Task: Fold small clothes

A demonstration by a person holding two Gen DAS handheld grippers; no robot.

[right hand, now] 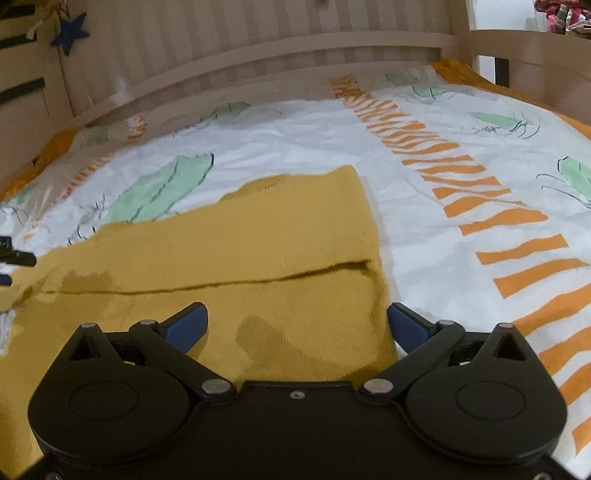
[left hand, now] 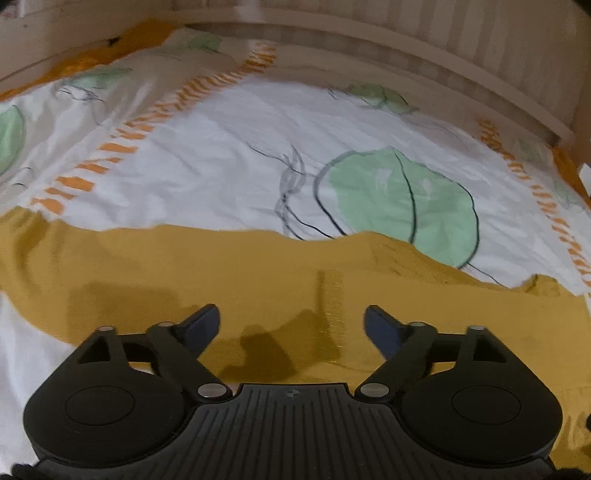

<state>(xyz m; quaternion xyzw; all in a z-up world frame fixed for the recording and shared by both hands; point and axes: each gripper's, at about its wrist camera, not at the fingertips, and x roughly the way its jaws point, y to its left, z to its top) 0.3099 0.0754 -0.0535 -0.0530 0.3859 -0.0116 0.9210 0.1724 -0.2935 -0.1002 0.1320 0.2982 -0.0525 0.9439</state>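
A: Largest item first. What do you log under your grippers?

B: You work over a bed sheet (left hand: 229, 122), white with green leaf prints and orange dashed stripes, spread across a bed with a slatted wooden headboard (right hand: 258, 33) at the far side.

A: And the garment?

B: A mustard knit garment (right hand: 236, 236) lies flat on the sheet, nearest you. From your right wrist camera it shows a layer folded over, its edge running as a seam-like line across the cloth, and the garment's right edge sits near your right claw's outer finger. From your left wrist camera the same garment (left hand: 221, 266) stretches as a wide band across the lower sheet, its far edge rippled.

A: Claw states?

B: Your left gripper (left hand: 291, 321) is spread wide above the knit, nothing between its fingers. Your right gripper (right hand: 297, 321) is likewise spread wide, pinching nothing. Whether either touches the cloth, you cannot tell.

A: Small items?

B: A blue star (right hand: 70, 31) hangs at the upper left.
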